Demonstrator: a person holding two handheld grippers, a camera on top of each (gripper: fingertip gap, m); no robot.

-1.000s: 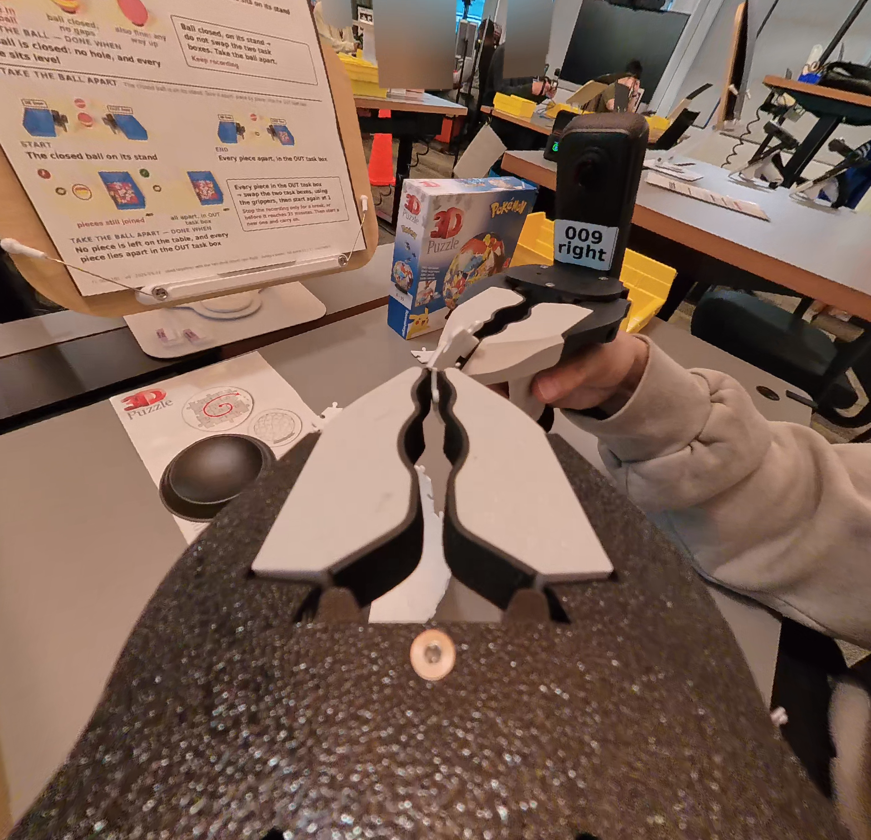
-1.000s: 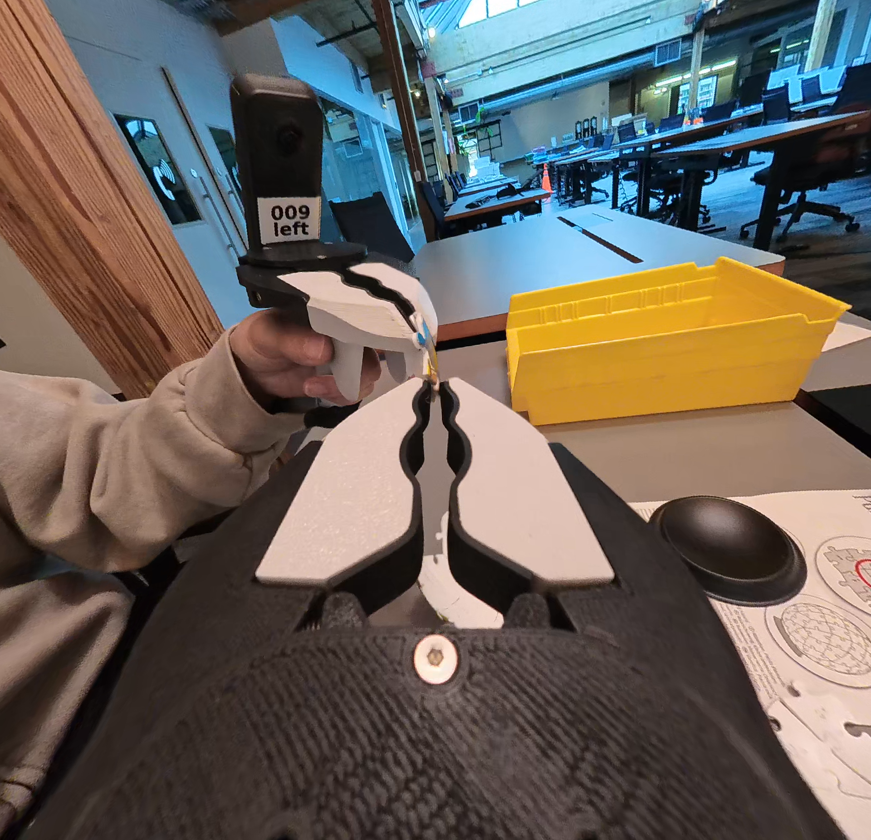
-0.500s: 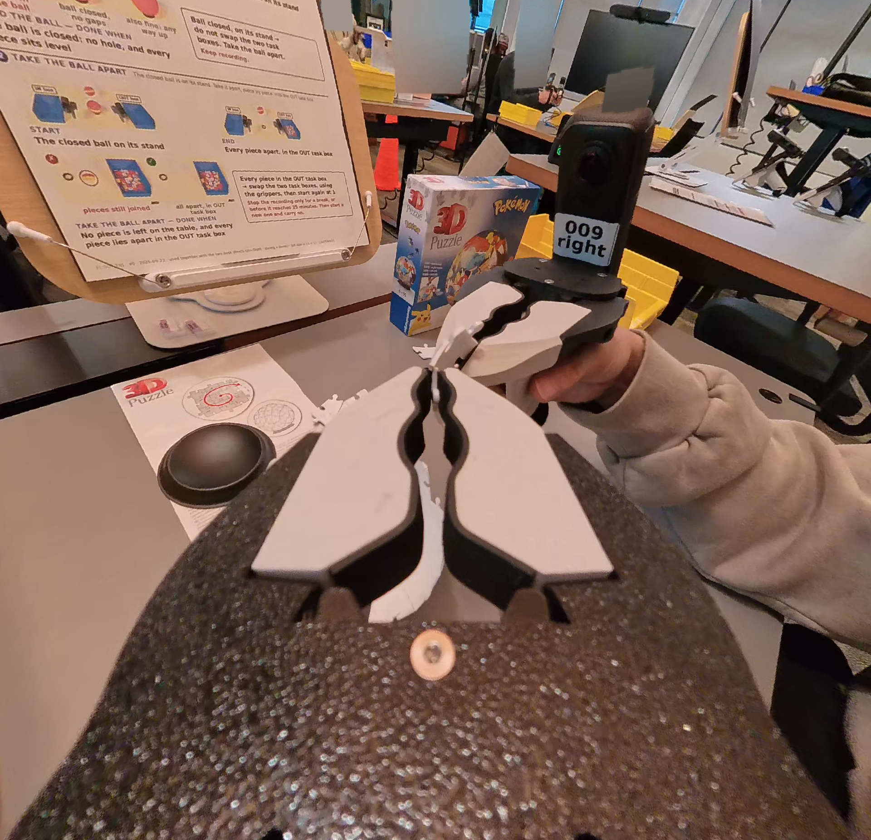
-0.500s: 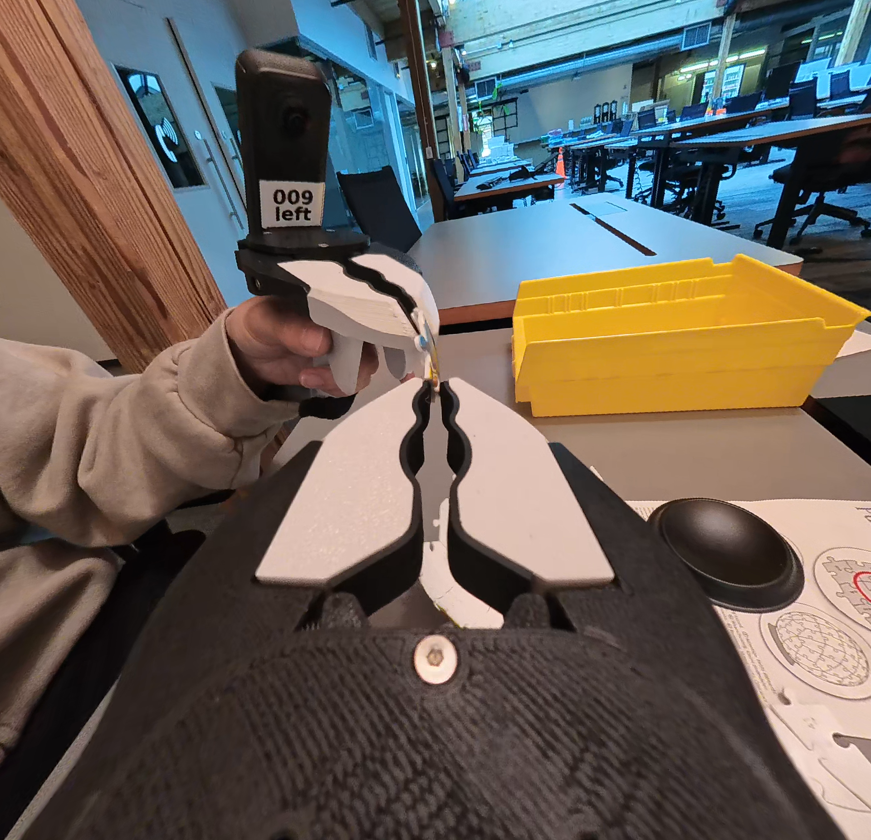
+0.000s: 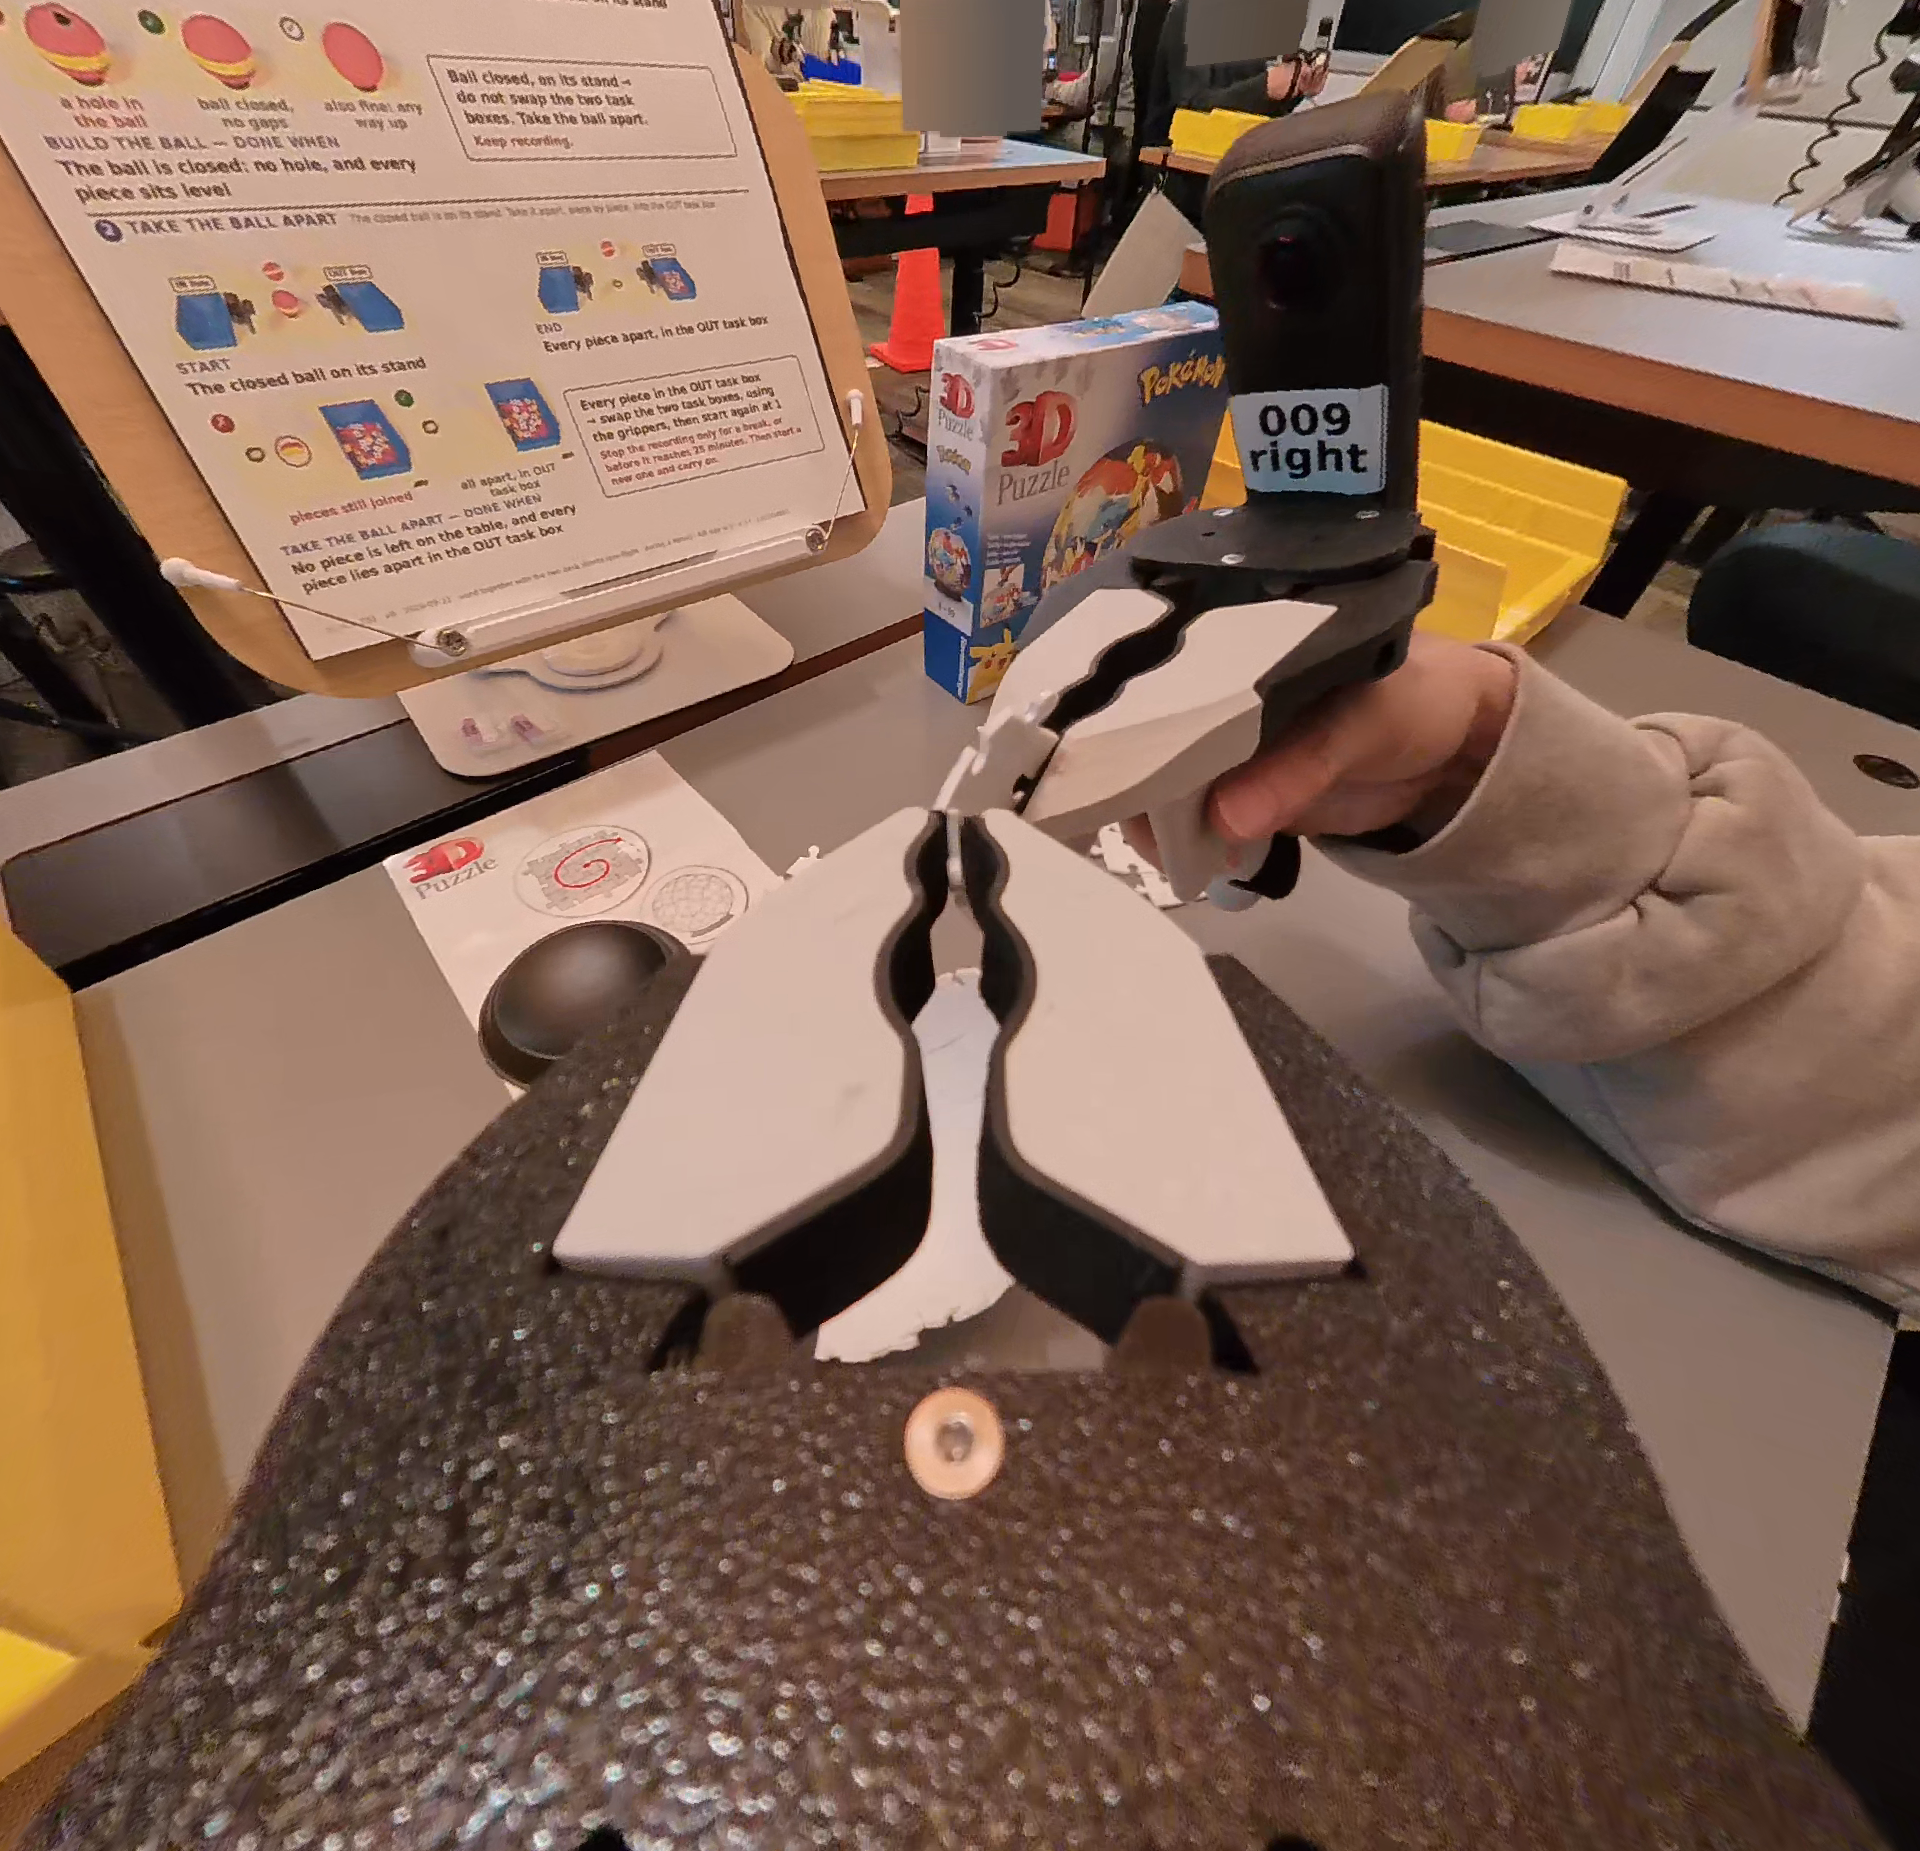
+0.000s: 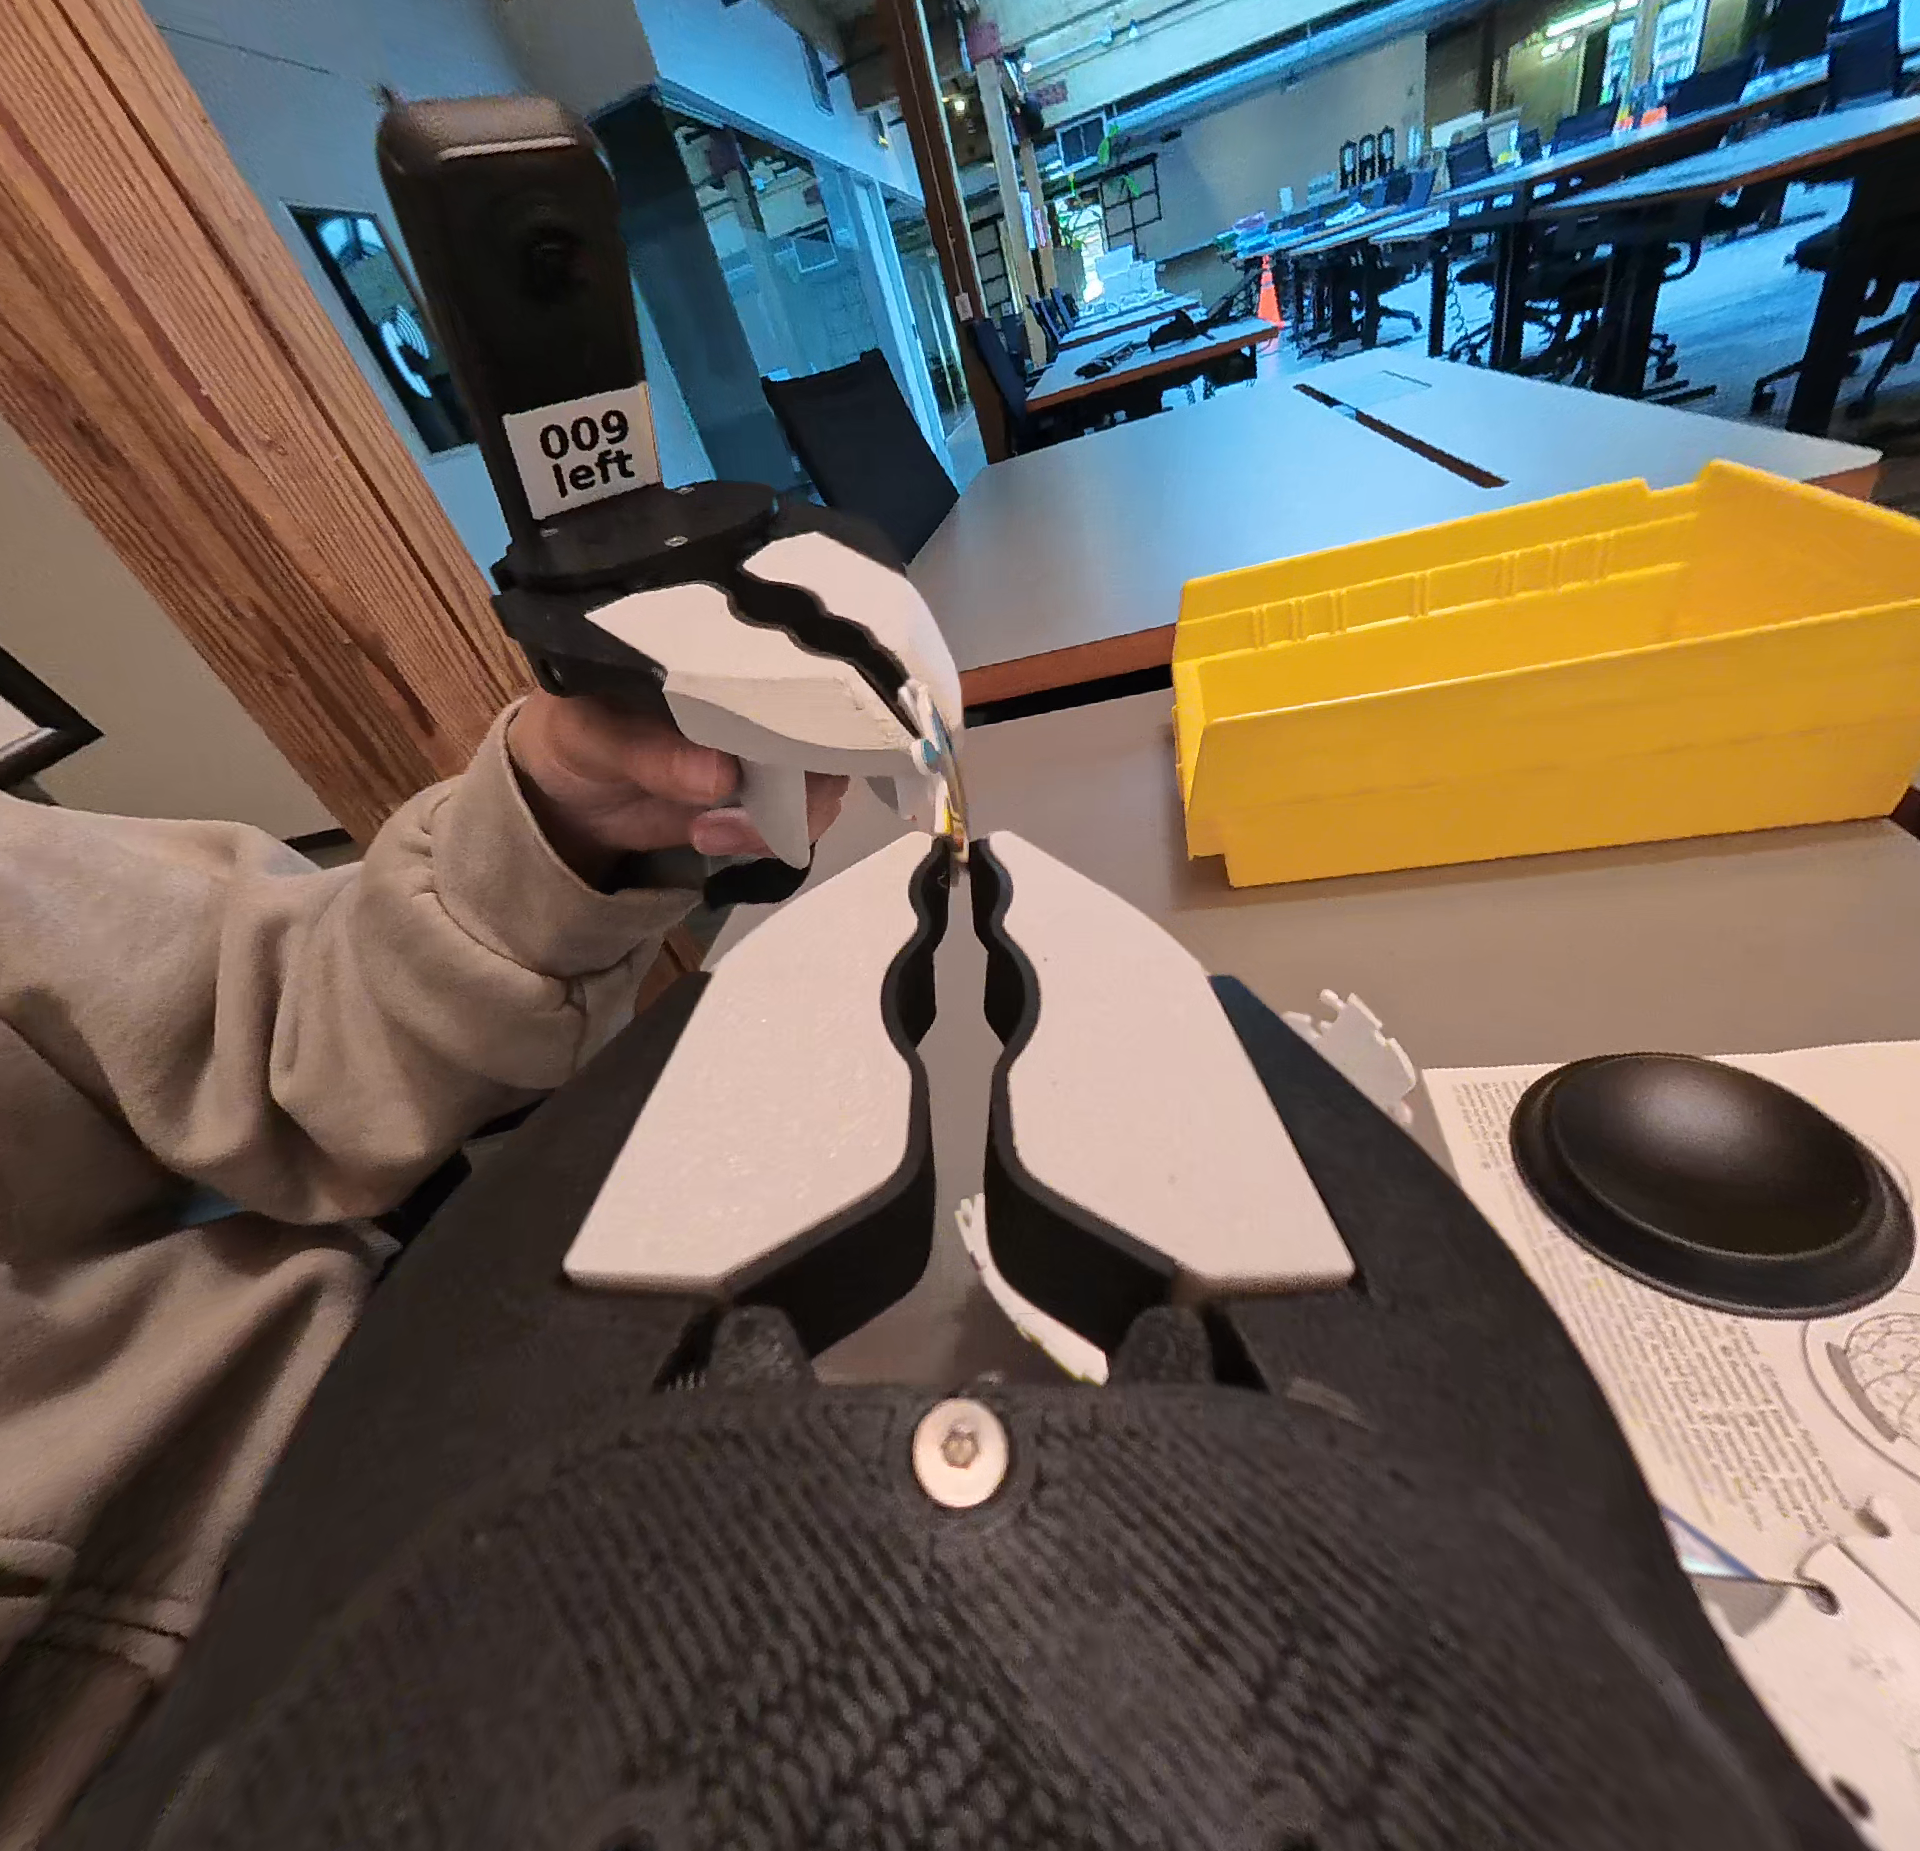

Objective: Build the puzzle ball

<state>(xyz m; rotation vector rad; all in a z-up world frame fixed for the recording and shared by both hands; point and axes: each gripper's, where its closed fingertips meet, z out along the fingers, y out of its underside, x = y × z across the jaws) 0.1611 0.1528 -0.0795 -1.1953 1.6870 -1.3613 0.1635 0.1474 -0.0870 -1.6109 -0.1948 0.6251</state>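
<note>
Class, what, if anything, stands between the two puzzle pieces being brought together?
Nothing visible. The left tool and right tool each pinch a puzzle piece, and the pieces meet tip to tip above the table, with only air around them.

Two grippers [image 5: 951, 835] [image 6: 951, 851], one black stand [image 6: 1704, 1178], one puzzle box [image 5: 1060, 482]

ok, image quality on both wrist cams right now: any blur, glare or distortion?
Left wrist view: strong fisheye bend, instruction board slightly soft, speckled glints on the left gripper housing. Right wrist view: sharp on the yellow bin, bright skylight at the top, table edges curved by the lens.
</note>
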